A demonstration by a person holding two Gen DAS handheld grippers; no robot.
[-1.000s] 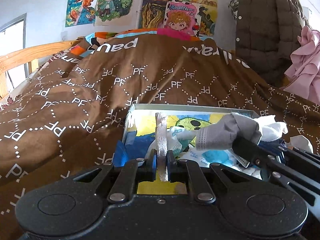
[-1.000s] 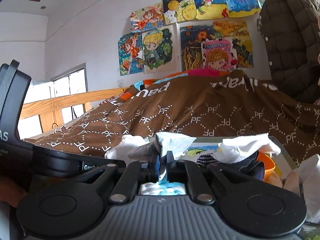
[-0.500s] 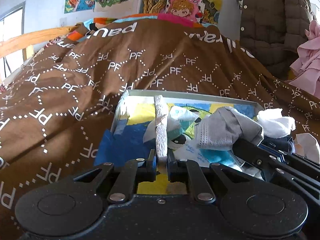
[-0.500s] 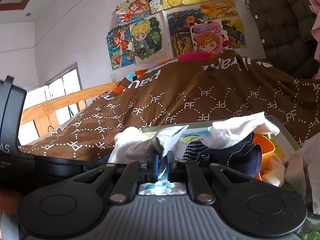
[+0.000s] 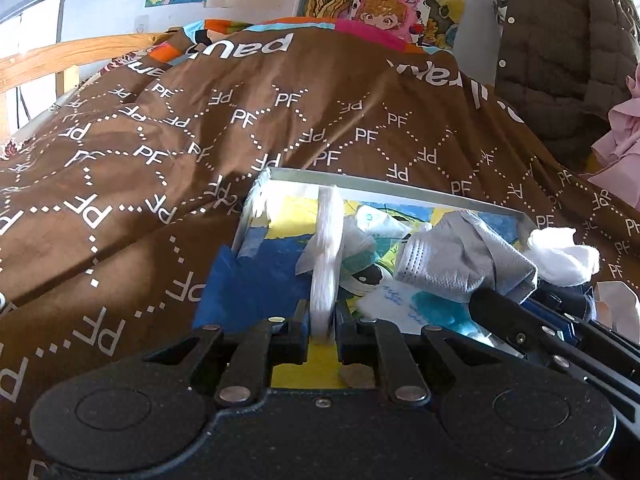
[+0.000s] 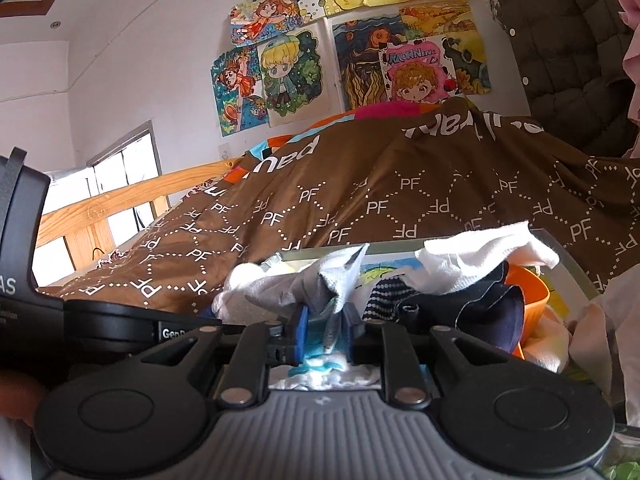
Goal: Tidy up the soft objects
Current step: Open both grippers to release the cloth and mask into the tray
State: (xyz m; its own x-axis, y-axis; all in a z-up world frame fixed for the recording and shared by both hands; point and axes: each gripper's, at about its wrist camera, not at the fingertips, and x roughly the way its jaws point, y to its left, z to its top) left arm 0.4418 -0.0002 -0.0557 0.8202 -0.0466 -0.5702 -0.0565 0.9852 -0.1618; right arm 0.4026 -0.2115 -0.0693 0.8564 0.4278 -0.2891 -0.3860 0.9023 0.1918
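Only rightward: orange bowl (image 6: 528,292) behind socks (image 6: 480,264).

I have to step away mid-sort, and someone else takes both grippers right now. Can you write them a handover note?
Left gripper: closed on a white knit strip, held over the tray on the brown bedspread.
Right gripper: jaws have just been opening; the grey sock sits loose between them, above the tray.
Done: nothing looks neatly sorted yet.
Left: probably place these two pieces, then the white cloth and navy piece heaped at the tray's right end.
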